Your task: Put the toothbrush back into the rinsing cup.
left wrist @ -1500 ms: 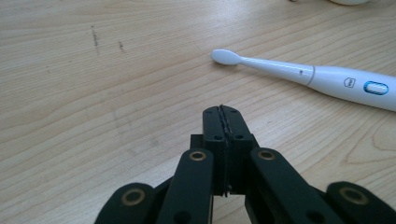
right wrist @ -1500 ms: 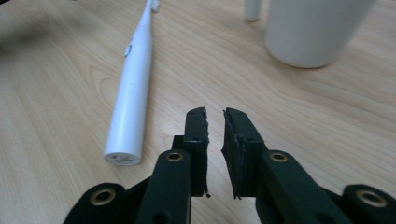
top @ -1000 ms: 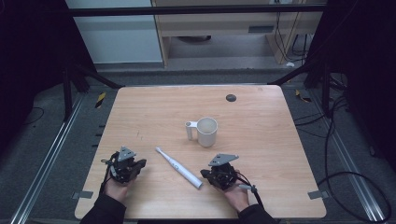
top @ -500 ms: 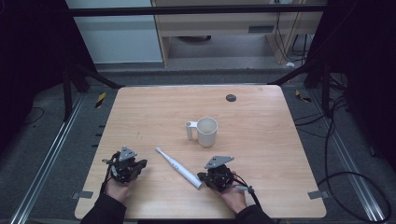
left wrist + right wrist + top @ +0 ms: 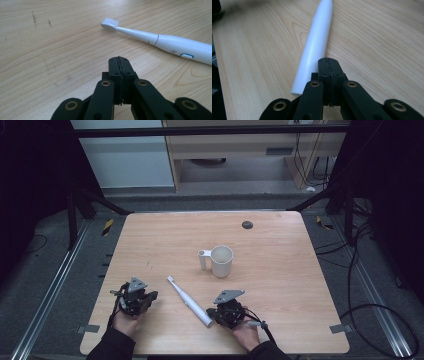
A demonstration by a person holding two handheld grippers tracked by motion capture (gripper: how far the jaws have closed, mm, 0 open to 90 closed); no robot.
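Trouble could come from the right gripper (image 5: 223, 312), jaws pressed together and empty beside the butt of the toothbrush (image 5: 187, 300) lying on the near desk (image 5: 280, 285) between it and the equally closed left gripper (image 5: 141, 301): a nudge might roll it.

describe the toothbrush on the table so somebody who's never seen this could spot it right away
On the wooden table, look in front of the white mug, between the two black tongs. The electric toothbrush lies flat there: long, slim and white, bristles pointing away from the person.
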